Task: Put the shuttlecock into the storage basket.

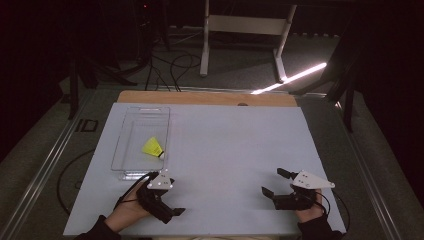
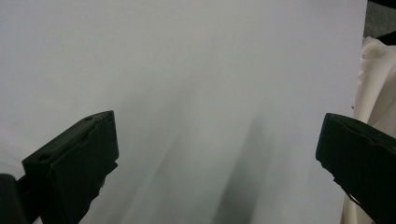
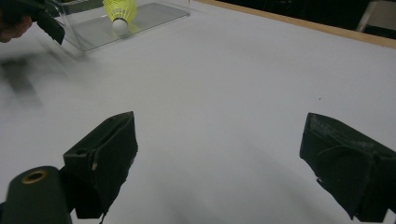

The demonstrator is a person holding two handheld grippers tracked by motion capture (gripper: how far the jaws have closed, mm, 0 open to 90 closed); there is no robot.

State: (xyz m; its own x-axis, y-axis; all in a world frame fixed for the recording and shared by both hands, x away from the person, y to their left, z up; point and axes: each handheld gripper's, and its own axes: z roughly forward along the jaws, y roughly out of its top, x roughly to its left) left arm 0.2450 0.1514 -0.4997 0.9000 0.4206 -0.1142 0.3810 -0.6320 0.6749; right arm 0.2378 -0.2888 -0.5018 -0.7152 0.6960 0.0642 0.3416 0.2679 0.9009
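The yellow shuttlecock (image 1: pixel 153 148) lies inside a clear plastic bin (image 1: pixel 131 125), on its side, white cork end toward the bin's near right corner and skirt fanning up and left.

The left claw (image 1: pixel 167 210) rests low on the white surface (image 1: pixel 235 145), just on the near side of the bin, released, with its jaws wide apart and empty. The shuttlecock lies ahead of it and slightly to its left, over the bin's near wall. This claw points toward the right, away from the bin.

The right claw (image 1: pixel 274 182) sits well apart on the surface's right side, also released and empty; the bin (image 3: pixel 116 23) and shuttlecock (image 3: pixel 120 11) stand far ahead and to its left.

Judgement: the left claw is plainly nearer; any reach would call for turning it and coming down over the wall.
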